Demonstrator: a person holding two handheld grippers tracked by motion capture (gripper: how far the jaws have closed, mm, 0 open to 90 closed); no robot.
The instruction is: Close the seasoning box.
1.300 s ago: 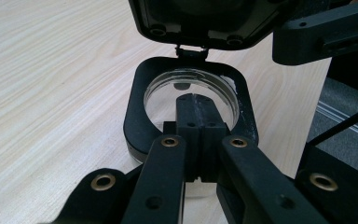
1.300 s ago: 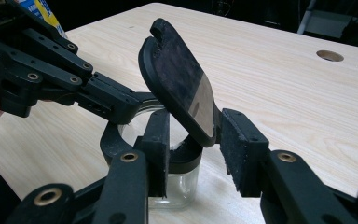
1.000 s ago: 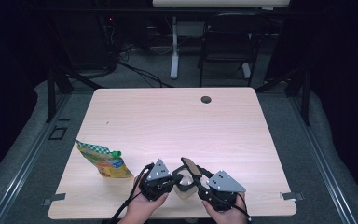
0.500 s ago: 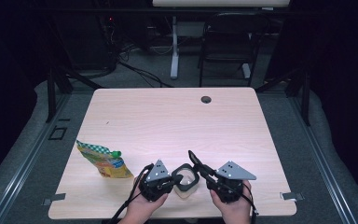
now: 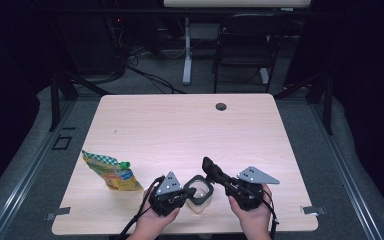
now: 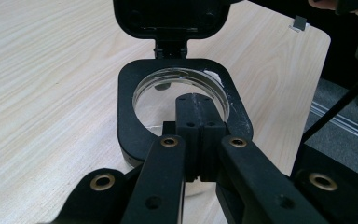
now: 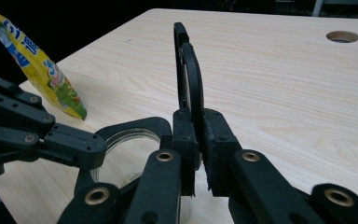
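Note:
A clear round container with a square black rim [image 5: 199,196] [image 6: 130,98] stands near the table's front edge. Its hinged black lid [image 5: 211,169] [image 6: 170,16] [image 7: 191,70] stands upright, swung open. My left gripper [image 5: 189,192] [image 6: 196,112] is shut on the near side of the rim. My right gripper [image 5: 219,176] [image 7: 200,135] has just been closing and now pinches the lid's lower edge between its pads. The left gripper's jaws [image 7: 74,147] also reach in at the left of the right gripper view, over the rim [image 7: 135,128].
A yellow and green drink pouch [image 5: 111,172] [image 7: 37,65] lies on the light wooden table [image 5: 180,130], left of the grippers. A cable hole [image 5: 221,106] [image 7: 340,36] sits near the far edge. A chair and desk legs stand beyond the table.
The right gripper has moved to the right and swung the black lid up from the container. Its jaws have closed onto the lid. The left gripper stayed put.

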